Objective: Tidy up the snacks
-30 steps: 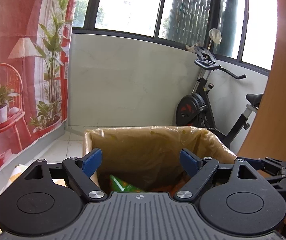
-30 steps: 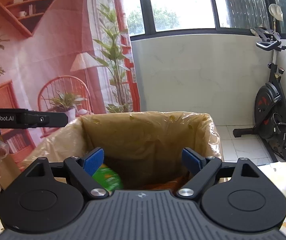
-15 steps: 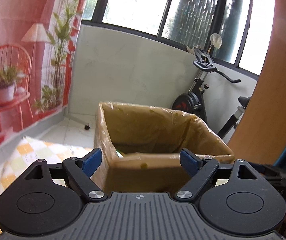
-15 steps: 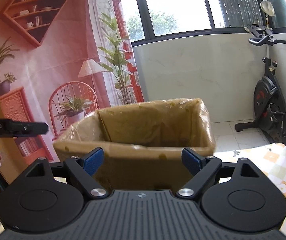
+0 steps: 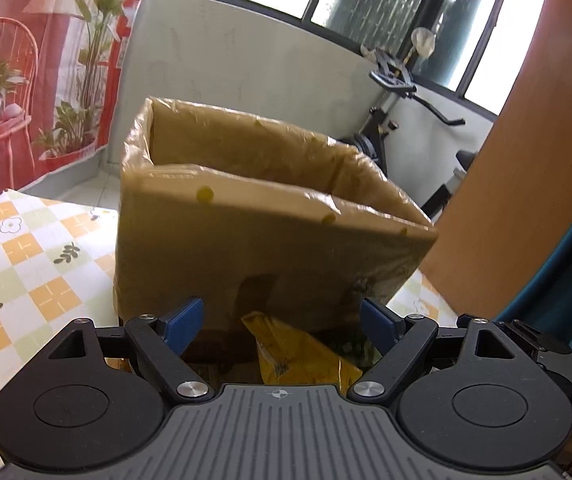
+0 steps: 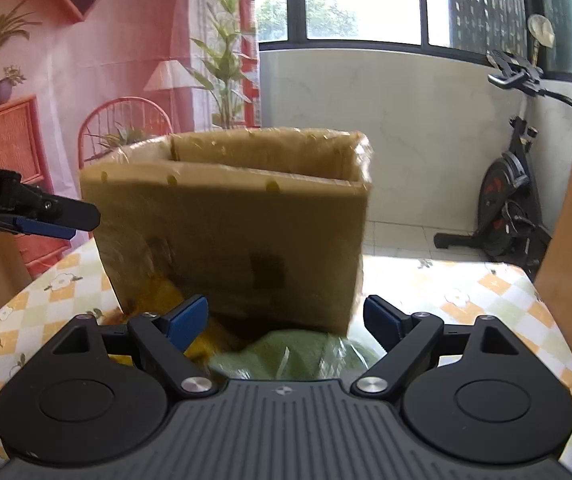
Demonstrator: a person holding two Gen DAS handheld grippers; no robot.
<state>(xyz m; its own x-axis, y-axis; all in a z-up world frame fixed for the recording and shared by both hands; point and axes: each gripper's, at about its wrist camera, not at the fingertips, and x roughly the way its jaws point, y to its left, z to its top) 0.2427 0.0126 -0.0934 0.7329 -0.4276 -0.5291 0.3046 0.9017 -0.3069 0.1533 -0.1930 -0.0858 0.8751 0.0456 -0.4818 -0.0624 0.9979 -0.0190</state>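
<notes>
A: Yellow foil first: a yellow snack bag lies on the table just in front of the cardboard box, between the spread fingers of the left gripper. Nothing is pinched; the blue pads stand well apart on either side of it.

B: From the right wrist I get something else, a green snack bag low between the right gripper fingers, also wide apart and gripping nothing. A yellow pack shows beside it, against the box's lower left corner.

A: Which way does the yellow bag run?

B: In the left view its long axis runs from the camera toward the box, a corner pointing at the box wall.

A: And the box?

B: Plastic-wrapped, open at the top, standing on the checked floral tablecloth. Its inside is hidden from both views, so I cannot tell what is in it.

A: Beyond?

B: An exercise bike by the white wall; the left gripper's side shows at the right view's left edge.
</notes>
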